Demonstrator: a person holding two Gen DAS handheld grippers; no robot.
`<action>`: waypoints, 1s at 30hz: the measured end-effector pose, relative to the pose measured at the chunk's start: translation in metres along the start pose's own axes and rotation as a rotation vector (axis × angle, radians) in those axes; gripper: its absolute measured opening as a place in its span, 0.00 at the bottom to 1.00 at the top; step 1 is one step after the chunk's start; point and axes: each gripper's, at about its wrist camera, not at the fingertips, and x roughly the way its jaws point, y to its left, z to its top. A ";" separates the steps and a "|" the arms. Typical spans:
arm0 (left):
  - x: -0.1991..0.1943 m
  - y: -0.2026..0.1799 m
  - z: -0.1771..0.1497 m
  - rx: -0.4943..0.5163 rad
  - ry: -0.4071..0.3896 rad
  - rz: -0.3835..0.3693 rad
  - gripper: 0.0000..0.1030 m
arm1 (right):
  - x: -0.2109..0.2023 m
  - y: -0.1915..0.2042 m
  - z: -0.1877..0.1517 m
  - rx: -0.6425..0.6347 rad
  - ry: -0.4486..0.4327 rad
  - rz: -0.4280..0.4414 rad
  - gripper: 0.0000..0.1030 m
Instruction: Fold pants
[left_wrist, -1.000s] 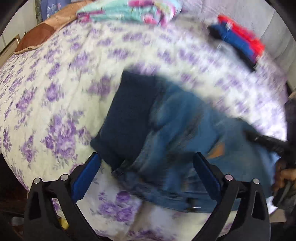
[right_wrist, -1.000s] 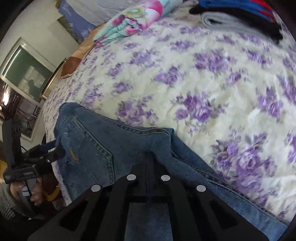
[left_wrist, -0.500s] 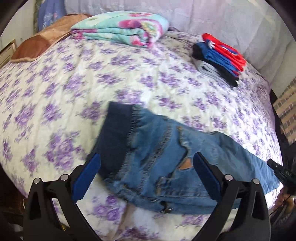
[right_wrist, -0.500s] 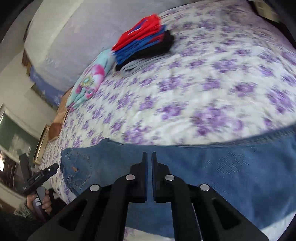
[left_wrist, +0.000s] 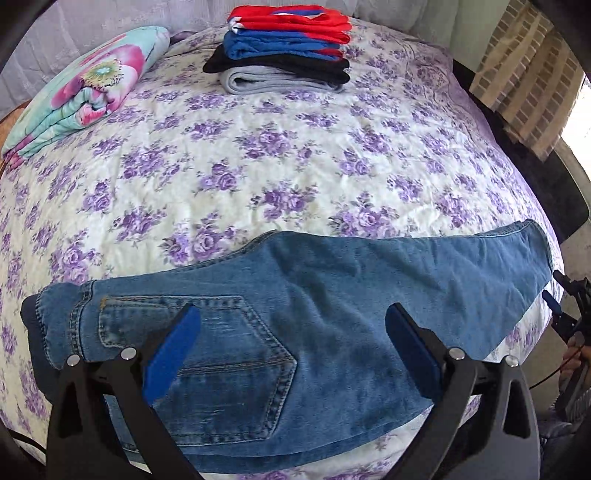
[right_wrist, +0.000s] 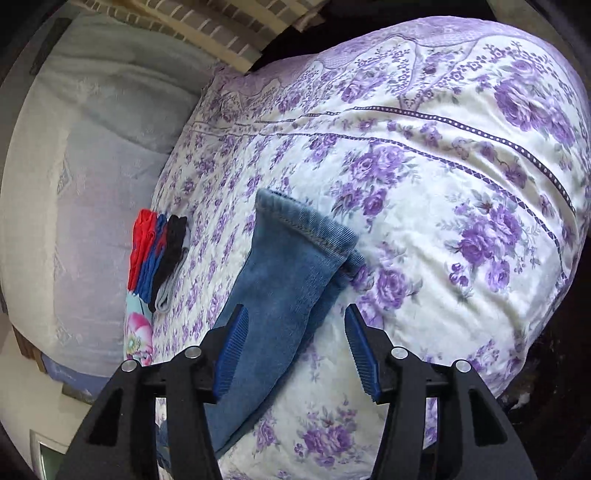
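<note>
Here the jeans (left_wrist: 332, 295) lie flat on the bedspread (left_wrist: 258, 155), left gripper (left_wrist: 291, 347) open, right gripper (right_wrist: 295, 343) opening.

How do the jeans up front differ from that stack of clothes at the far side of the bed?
The jeans lie stretched out in one long strip near the bed's front edge; the stack of clothes is folded compact near the far side. The jeans are one blue denim piece; the stack layers red, blue, black and grey pieces. Both rest on the floral bedspread, and neither is gripped.

The left claw (left_wrist: 293, 343) points steeply downward with its jaws spread wide, gripping nothing. The right claw (right_wrist: 295, 343) tilts downward, its jaws opening, pads pressing nothing.
</note>
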 end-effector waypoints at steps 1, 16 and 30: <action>0.000 -0.003 0.001 0.006 0.001 0.004 0.95 | 0.003 -0.004 0.002 0.014 -0.005 0.008 0.53; 0.025 -0.034 0.003 0.056 0.116 0.073 0.95 | 0.027 -0.018 0.028 -0.002 -0.005 0.067 0.26; 0.038 -0.004 -0.013 -0.017 0.188 0.089 0.95 | -0.006 0.112 0.007 -0.529 -0.093 -0.006 0.19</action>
